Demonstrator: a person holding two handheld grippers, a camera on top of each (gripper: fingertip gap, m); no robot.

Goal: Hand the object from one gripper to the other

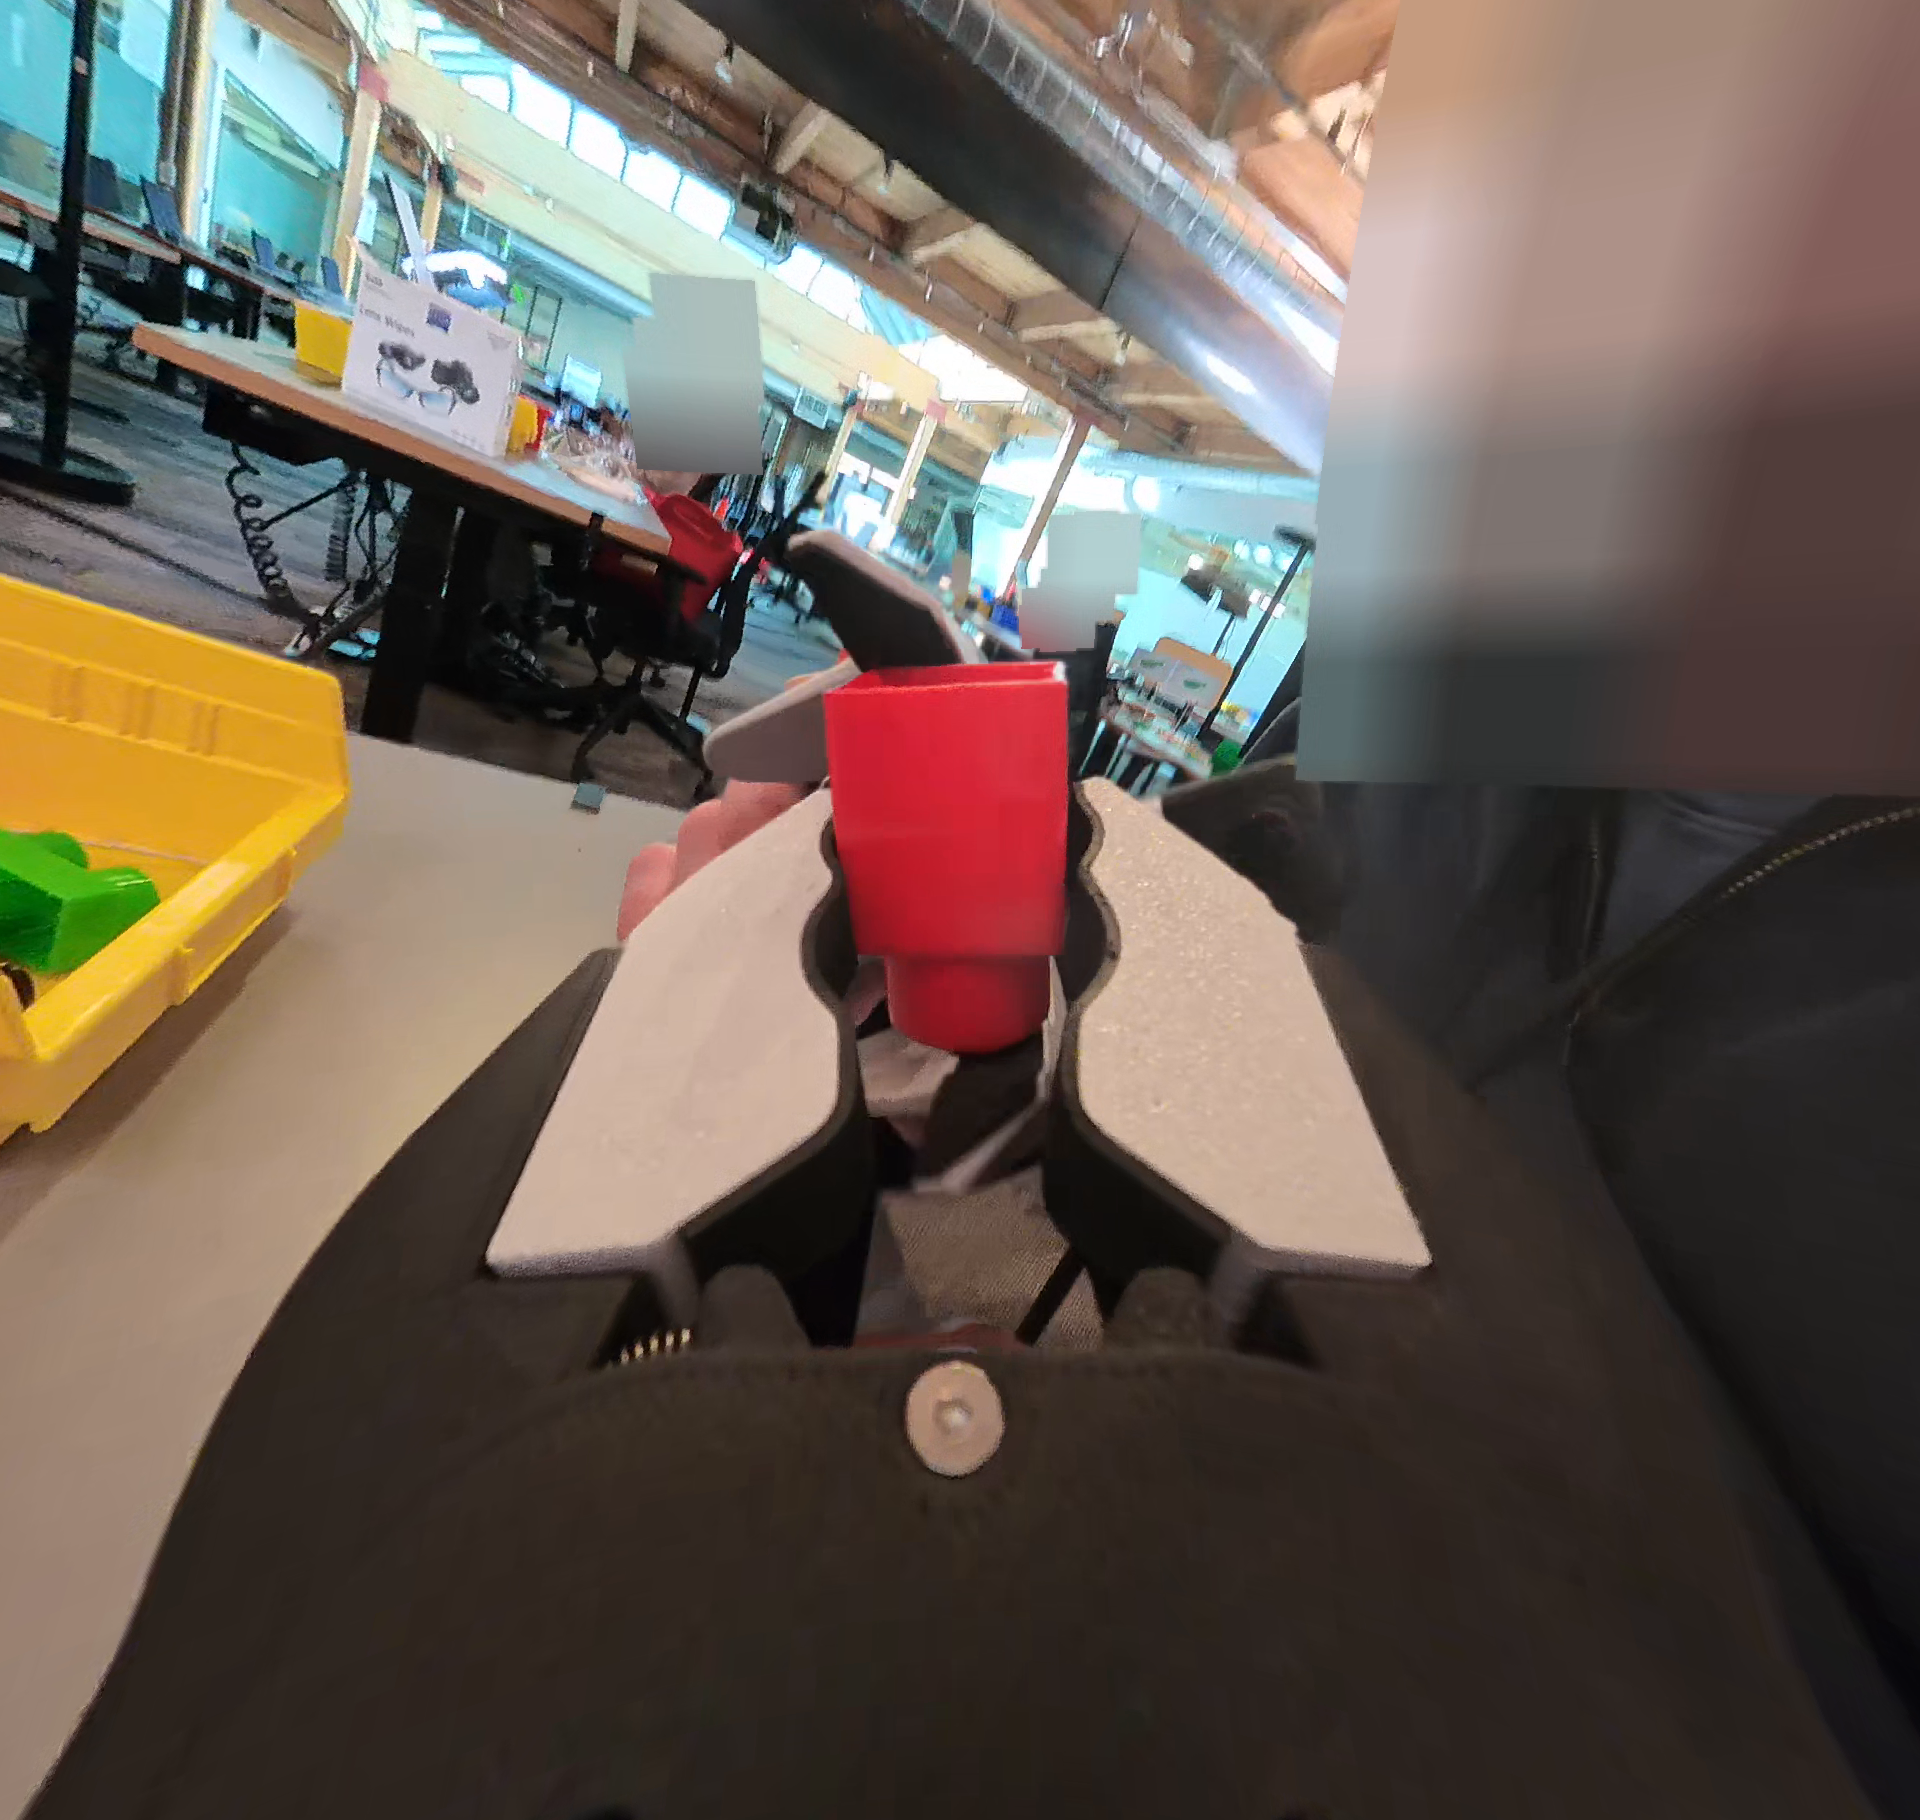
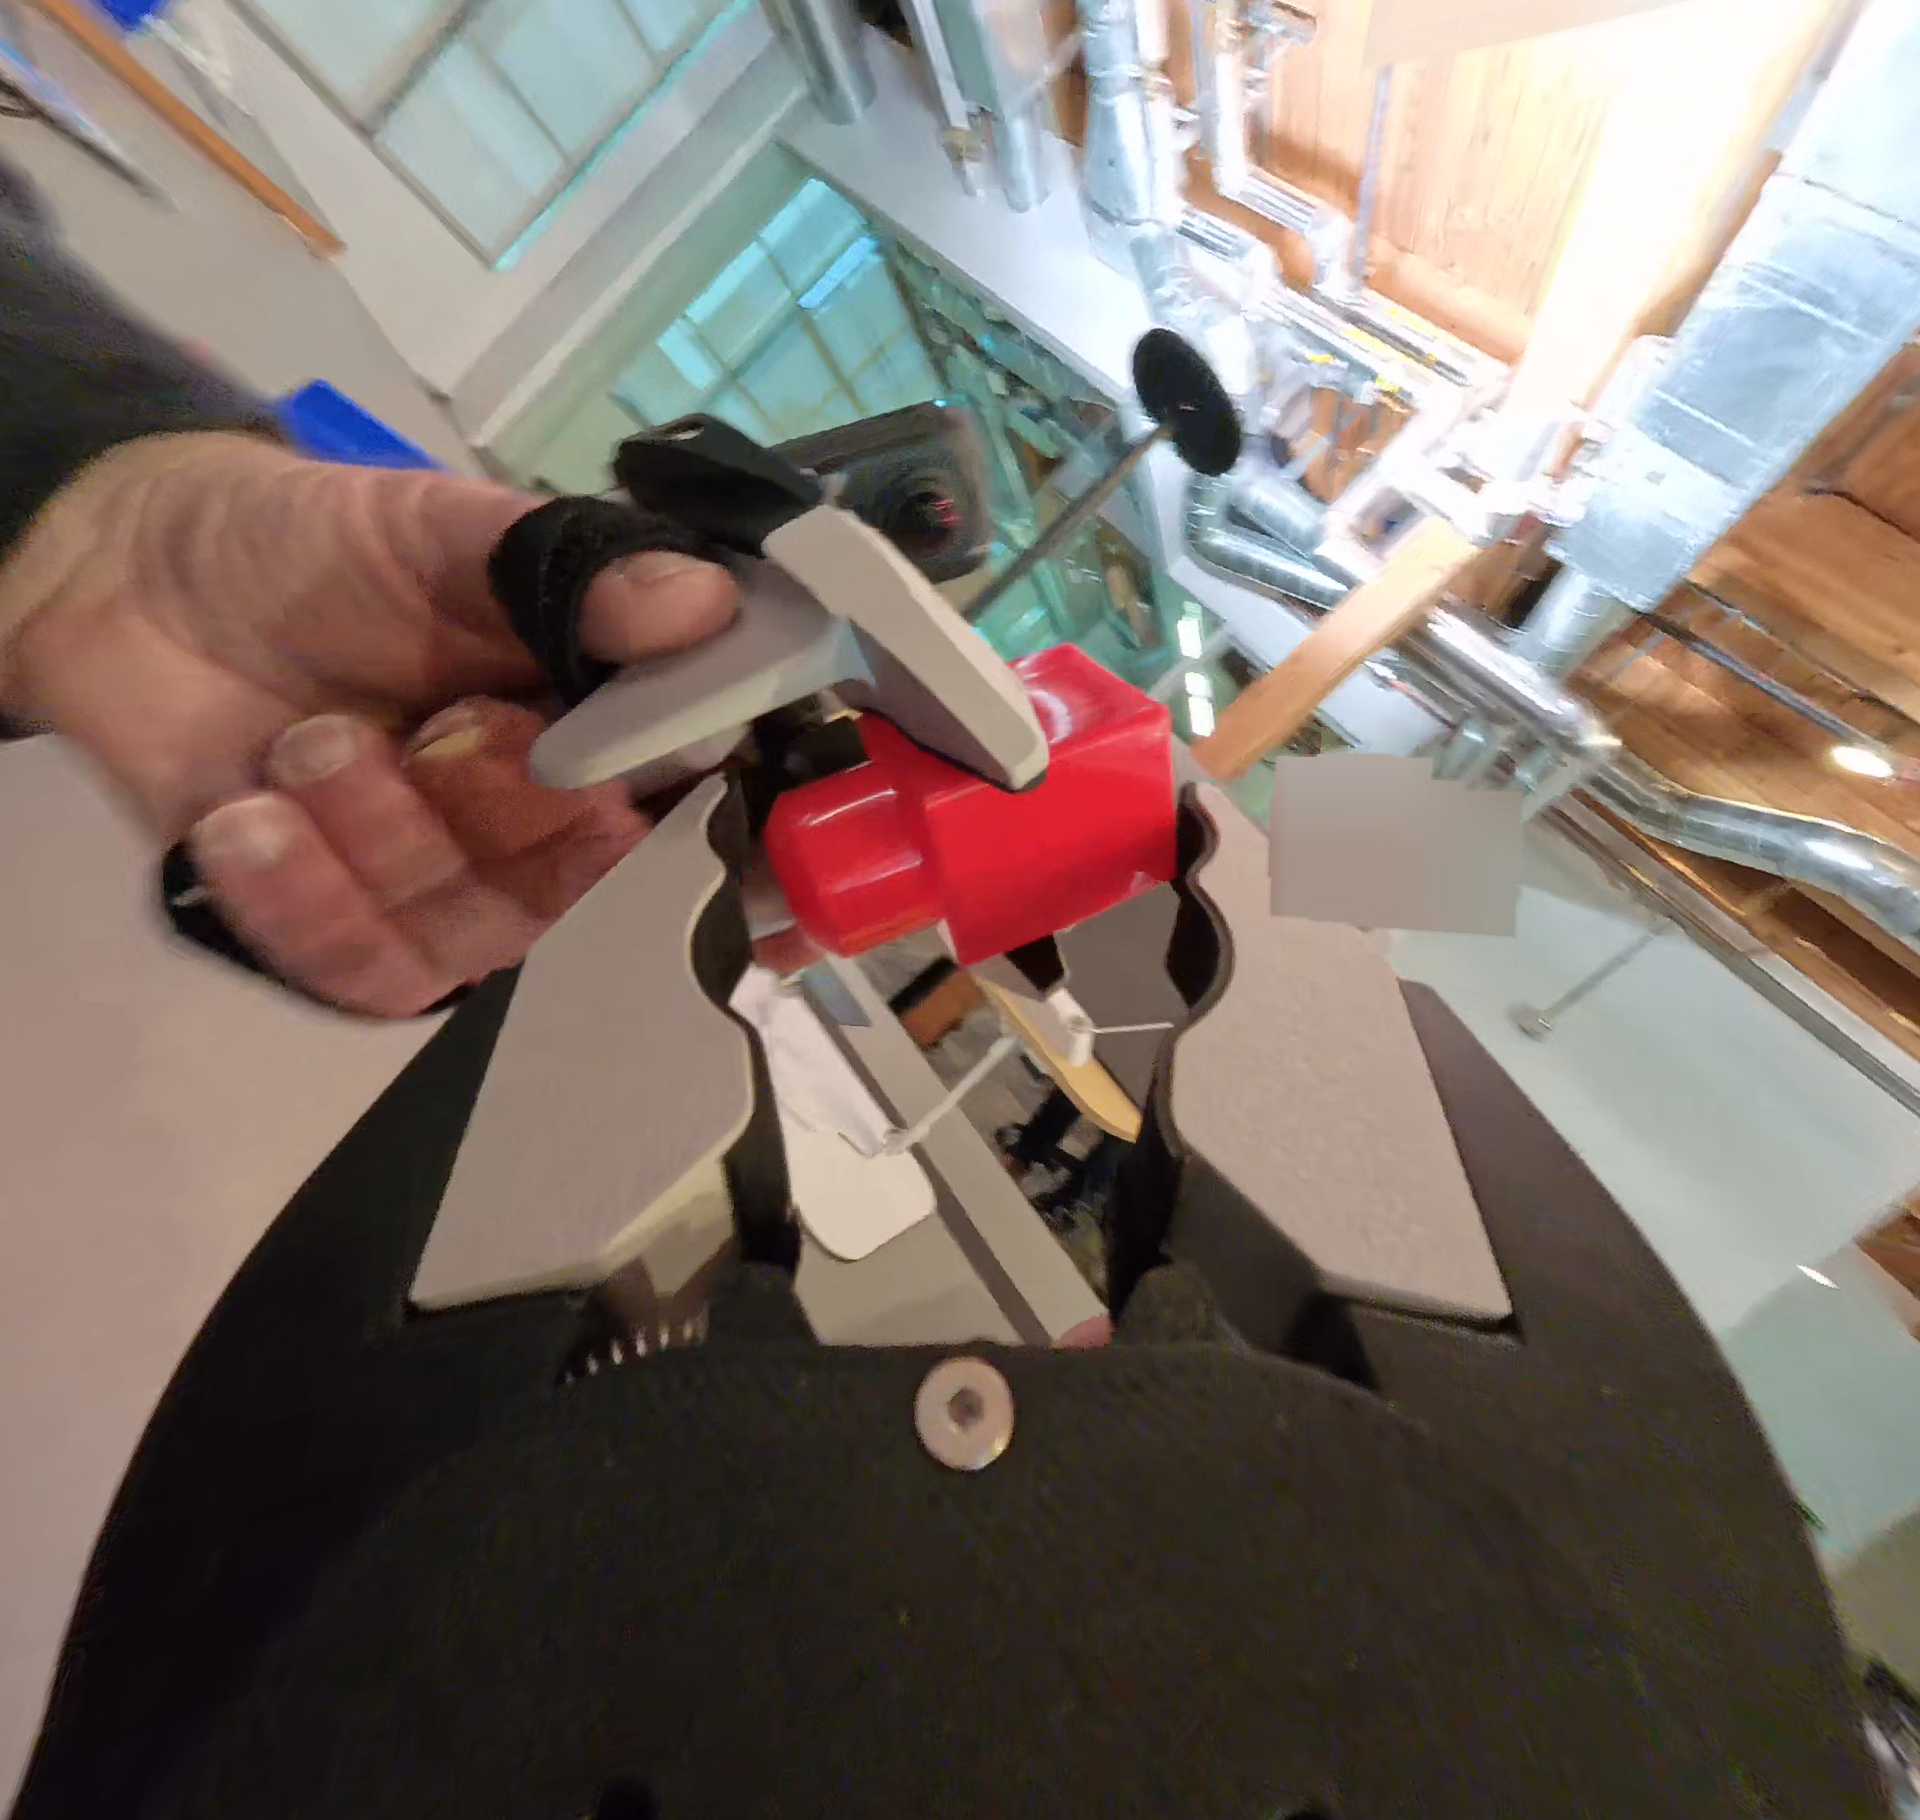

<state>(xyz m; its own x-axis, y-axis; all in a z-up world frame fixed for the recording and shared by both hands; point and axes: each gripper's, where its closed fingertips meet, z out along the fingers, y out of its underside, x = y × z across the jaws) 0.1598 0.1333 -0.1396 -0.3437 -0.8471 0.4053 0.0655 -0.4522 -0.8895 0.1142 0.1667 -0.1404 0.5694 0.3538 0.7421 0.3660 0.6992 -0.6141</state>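
Squarely between left tongs (image 1: pixel 956 866): red block (image 1: pixel 951 814)

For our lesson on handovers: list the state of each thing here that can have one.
Left hand-held gripper: shut on the red piece.
Right hand-held gripper: open, jaws straddling the red piece.
Red piece: held in the air, between both grippers.
Yellow bin: resting on the table, holding green pieces.

Bright red plastic piece (image 1: pixel 948 835), glossy, between pale grey fingers (image 1: pixel 717 1022) on a black claw (image 1: pixel 951 877); lower left, a yellow bin (image 1: pixel 208 783) holding green blocks (image 1: pixel 73 903) on the beige desk (image 1: pixel 312 1147).
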